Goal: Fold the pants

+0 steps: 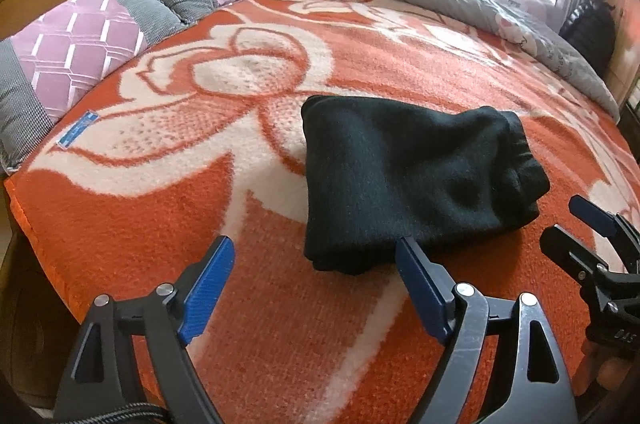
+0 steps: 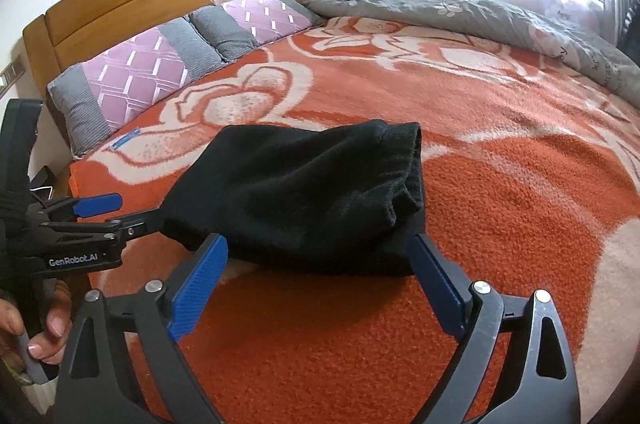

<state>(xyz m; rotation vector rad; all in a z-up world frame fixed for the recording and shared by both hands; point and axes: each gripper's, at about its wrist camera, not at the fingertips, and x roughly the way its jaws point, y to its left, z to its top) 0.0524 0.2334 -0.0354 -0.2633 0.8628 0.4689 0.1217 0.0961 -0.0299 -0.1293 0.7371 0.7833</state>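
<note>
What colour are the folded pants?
Black, plain; the pants show best in the left wrist view.

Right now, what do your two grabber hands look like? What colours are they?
Each one is a black frame with two long fingers, blue ribbed pads on the inner sides and silver round bolts at the joints. The left gripper has a braided black cable at its base, and white "GenRobot.AI" lettering on its side. The right gripper looks the same.

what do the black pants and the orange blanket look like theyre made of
Pants: apparently soft matte knit or fleece, going by the fuzzy, light-absorbing surface and thick rounded folds. Blanket: seemingly plush woven pile, judging by its nubby looped texture and fuzzy cream pattern edges.
</note>
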